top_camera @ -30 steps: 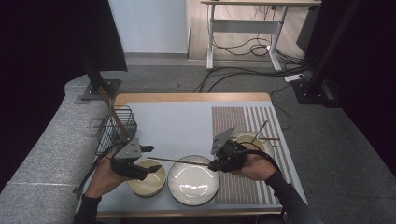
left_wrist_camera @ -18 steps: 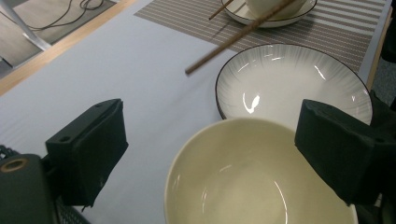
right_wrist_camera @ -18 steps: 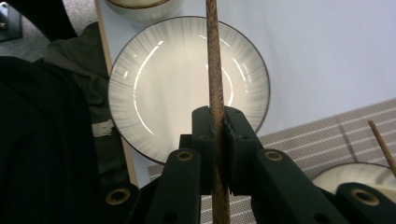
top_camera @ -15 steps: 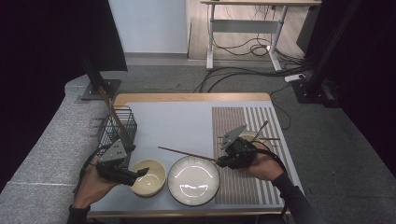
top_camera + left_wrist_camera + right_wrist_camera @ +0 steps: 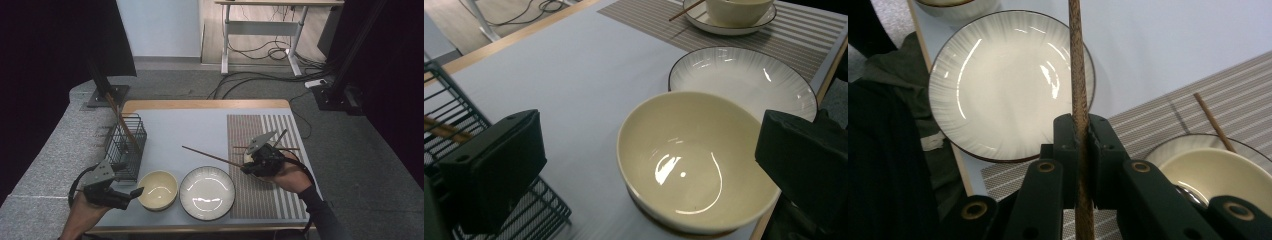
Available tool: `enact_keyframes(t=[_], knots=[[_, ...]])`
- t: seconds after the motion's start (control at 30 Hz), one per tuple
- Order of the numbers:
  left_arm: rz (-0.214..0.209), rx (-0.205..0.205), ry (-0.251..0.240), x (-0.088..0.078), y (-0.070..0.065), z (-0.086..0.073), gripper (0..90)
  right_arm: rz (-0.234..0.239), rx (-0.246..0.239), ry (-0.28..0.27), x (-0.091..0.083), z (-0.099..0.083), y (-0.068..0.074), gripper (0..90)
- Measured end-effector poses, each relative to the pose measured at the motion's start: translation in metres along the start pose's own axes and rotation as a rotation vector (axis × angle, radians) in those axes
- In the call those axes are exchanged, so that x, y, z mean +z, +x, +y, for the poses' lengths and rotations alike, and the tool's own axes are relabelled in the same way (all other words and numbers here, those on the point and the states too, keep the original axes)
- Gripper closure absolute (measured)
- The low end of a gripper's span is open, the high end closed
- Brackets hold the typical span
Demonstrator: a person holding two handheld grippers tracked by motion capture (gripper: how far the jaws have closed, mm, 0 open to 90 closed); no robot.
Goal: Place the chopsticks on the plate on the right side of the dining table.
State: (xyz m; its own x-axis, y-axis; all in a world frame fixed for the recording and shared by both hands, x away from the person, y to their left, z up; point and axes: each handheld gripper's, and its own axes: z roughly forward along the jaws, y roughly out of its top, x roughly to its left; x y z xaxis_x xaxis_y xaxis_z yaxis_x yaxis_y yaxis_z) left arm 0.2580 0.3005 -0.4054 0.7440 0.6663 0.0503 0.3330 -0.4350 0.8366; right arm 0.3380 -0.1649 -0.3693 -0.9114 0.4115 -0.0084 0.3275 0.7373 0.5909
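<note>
My left gripper [image 5: 136, 192] sits at the near left, just left of the cream bowl [image 5: 158, 189]. Its jaws have just been opening and stand wide; in the left gripper view [image 5: 654, 131] the bowl [image 5: 689, 165] lies ahead of the pads, untouched. My right gripper [image 5: 247, 167] hovers over the striped mat [image 5: 260, 200], shut on a brown chopstick [image 5: 212, 156] that points left above the white plate [image 5: 207, 192]. In the right gripper view the pads [image 5: 1079, 125] clamp the chopstick [image 5: 1078, 65] over the plate [image 5: 1008, 85].
A black wire basket [image 5: 125, 145] with sticks in it stands at the left edge. On the mat a second bowl [image 5: 1218, 175] sits on a dish beneath my right hand, with a loose chopstick [image 5: 280, 139] across it. The table's near edge is close to both hands.
The left gripper has drawn back left toward the near edge, away from the bowl, and its jaws have widened. The right gripper has carried the chopstick to the right.
</note>
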Motion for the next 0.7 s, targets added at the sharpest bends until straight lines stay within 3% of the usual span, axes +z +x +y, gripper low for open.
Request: enact_keyframes(t=[0.27, 0.7], knots=[[0.055, -0.019, 0.021, -0.004, 0.001, -0.026, 0.0, -0.05, 0.034, -0.009, -0.01, -0.011, -0.008, 84.0], [0.121, -0.076, 0.049, 0.005, 0.001, -0.063, 0.0, -0.119, 0.101, -0.009, -0.024, -0.03, -0.021, 83.9]])
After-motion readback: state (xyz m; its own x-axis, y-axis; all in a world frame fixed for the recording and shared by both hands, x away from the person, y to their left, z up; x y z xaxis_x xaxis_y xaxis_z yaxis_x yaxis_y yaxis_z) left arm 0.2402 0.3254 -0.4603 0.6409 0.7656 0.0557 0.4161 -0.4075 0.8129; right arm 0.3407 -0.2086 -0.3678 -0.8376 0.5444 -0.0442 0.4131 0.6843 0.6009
